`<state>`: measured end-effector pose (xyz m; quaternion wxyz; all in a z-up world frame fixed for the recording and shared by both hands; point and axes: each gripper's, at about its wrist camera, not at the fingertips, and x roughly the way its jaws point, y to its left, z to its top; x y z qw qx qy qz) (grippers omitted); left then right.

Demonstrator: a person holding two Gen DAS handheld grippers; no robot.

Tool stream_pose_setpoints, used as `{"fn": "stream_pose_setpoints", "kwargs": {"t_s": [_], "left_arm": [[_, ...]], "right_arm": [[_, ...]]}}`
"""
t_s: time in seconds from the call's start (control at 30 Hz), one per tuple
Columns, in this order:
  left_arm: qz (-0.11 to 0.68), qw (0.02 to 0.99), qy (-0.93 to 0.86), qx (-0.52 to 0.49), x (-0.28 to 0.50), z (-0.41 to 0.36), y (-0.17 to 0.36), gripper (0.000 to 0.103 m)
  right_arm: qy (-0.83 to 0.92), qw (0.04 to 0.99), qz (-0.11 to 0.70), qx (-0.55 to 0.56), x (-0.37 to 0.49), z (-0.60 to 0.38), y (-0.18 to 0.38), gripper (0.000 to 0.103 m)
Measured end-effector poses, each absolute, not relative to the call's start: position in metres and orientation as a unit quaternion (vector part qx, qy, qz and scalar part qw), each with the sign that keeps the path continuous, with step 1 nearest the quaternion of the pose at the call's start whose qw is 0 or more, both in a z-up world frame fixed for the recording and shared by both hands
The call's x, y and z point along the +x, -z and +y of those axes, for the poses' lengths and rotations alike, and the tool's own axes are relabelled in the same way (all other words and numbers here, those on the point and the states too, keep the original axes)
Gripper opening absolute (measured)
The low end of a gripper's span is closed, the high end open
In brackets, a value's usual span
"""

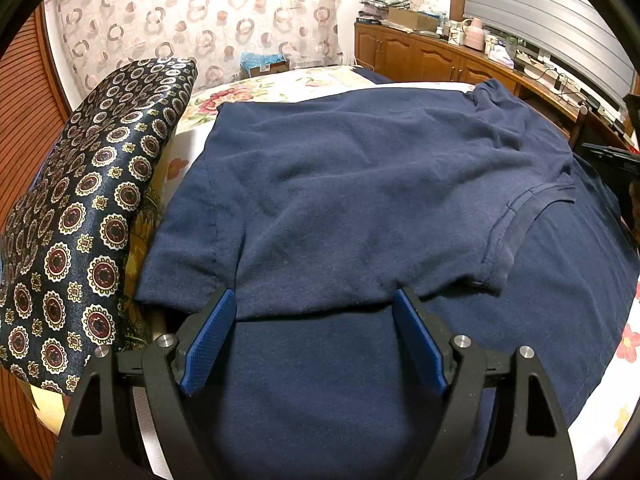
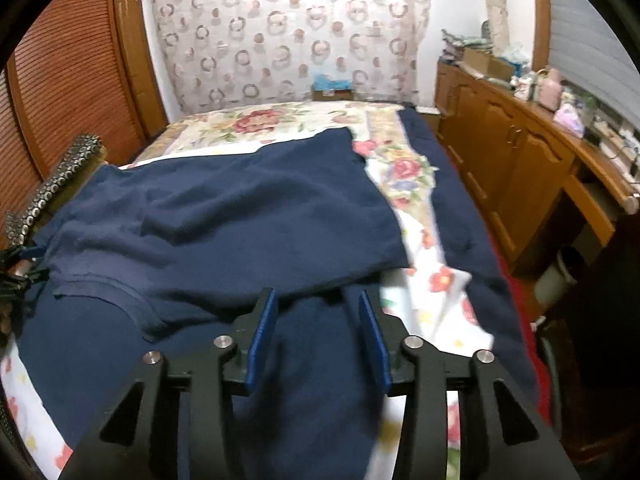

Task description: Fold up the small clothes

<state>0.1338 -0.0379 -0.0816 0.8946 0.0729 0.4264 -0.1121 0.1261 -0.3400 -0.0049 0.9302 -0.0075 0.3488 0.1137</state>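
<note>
Down on the bed, left tool [image 1: 314, 304] stands released, blue pads [image 1: 210, 340] wide apart, nothing between them but the cloth lying beneath. Right tool [image 2: 318, 300] also released: jaws narrower than the left's, pads not pressing on anything; dark cloth lies under the gap.

Navy t-shirt [image 1: 360, 184] lies just ahead of both tools, spread on the bed and folded over onto itself. Folded edge runs crosswise right at the fingertips of each tool. Fabric soft, lightly creased, uniform dark blue.

Left view only: ribbed neckline [image 1: 516, 220] to the right of the tool, a short sleeve [image 1: 180, 256] to its left, and close on the left a dark satin pillow [image 1: 80, 220] with round medallion print. Right view shows that pillow only as a thin strip at the far left edge, blurred.

Right view only: the shirt's far hem [image 2: 304, 140] and right side edge, with floral bedcover [image 2: 404, 176] bare beyond them, and a strip of dark blue cloth along the bed's right edge. Picture somewhat smeared.

Room, outward: circle-patterned curtain [image 2: 288, 36] on the far wall; wooden cabinets [image 2: 508, 160] along the right with clutter on top; slatted wooden door [image 2: 68, 80] on the left; grey blind [image 1: 552, 12] above the cabinets.
</note>
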Motion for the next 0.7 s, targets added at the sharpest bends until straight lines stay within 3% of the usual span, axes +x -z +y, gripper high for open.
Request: {"fn": "stream_pose_setpoints", "kwargs": {"t_s": [0.33,0.6,0.7], "left_arm": [[0.409,0.907,0.104,0.002,0.129,-0.025,0.074,0.082],[0.425,0.898,0.096,-0.062,0.127,-0.026,0.077,0.062],[0.428,0.896,0.097,-0.068,0.127,-0.029,0.08,0.06]], "right_arm": [[-0.115,0.917,0.38,0.019,0.157,-0.329,0.026,0.047],[-0.111,0.921,0.371,0.025,0.154,-0.327,0.028,0.047],[-0.111,0.921,0.372,0.023,0.154,-0.326,0.026,0.047]]}}
